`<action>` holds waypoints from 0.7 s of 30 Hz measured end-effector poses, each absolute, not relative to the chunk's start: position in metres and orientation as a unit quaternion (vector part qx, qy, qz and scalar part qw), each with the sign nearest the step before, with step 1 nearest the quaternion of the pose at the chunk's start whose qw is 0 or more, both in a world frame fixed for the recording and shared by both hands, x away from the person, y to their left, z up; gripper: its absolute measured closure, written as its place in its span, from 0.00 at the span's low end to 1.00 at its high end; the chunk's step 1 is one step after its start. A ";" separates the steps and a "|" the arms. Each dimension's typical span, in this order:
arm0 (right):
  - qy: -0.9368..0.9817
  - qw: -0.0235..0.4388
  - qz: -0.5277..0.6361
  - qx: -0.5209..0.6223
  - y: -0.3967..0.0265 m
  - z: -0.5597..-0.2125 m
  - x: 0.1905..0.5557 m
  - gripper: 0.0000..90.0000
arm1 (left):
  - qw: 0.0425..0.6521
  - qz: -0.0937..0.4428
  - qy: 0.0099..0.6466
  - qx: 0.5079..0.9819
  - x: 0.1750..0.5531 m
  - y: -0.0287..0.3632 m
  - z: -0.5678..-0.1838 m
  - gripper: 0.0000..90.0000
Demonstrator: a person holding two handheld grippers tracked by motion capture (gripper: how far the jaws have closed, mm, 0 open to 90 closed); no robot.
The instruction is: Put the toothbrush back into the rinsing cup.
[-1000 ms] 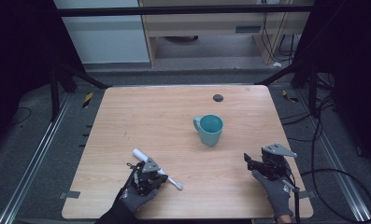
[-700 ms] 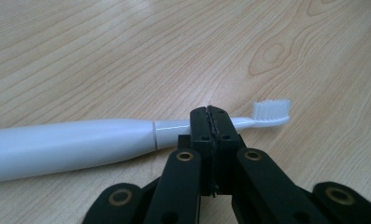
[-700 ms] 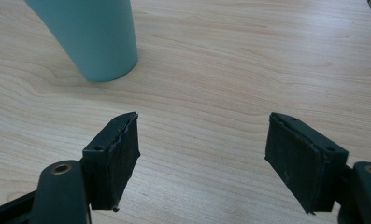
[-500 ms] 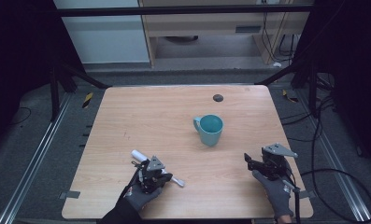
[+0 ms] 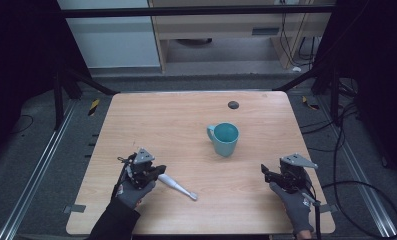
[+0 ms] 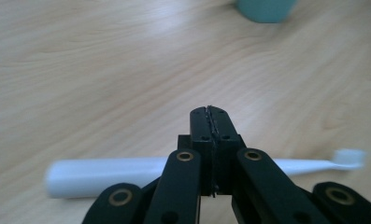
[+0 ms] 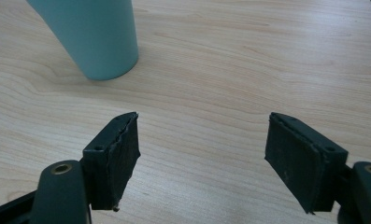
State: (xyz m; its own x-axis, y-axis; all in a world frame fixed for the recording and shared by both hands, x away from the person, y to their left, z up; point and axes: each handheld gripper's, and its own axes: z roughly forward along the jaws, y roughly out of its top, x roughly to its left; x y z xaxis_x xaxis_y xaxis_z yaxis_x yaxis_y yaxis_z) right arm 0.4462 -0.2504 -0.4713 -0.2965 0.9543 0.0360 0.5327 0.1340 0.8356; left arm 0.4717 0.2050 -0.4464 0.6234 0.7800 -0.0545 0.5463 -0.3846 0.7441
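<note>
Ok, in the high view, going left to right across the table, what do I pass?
left gripper → white toothbrush → teal mug → right gripper

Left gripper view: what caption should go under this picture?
Shut left gripper clamps a white toothbrush above the wooden table.

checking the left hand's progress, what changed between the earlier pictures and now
The left gripper, its jaws shut on the white toothbrush, has moved right along the near edge, and the toothbrush has swung round: its brush head now points right, toward the near edge. The right gripper stayed in place, jaws open, and the teal mug has not moved.
</note>
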 end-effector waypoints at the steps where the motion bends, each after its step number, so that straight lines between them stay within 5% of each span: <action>1: 0.704 0.268 0.392 0.528 -0.250 -0.471 0.446 0.29 | 0.374 0.159 0.410 0.816 0.477 0.208 -0.447 0.99; 21: 0.708 0.270 0.387 0.525 -0.249 -0.472 0.447 0.29 | 0.326 0.155 0.441 0.822 0.512 0.230 -0.470 0.99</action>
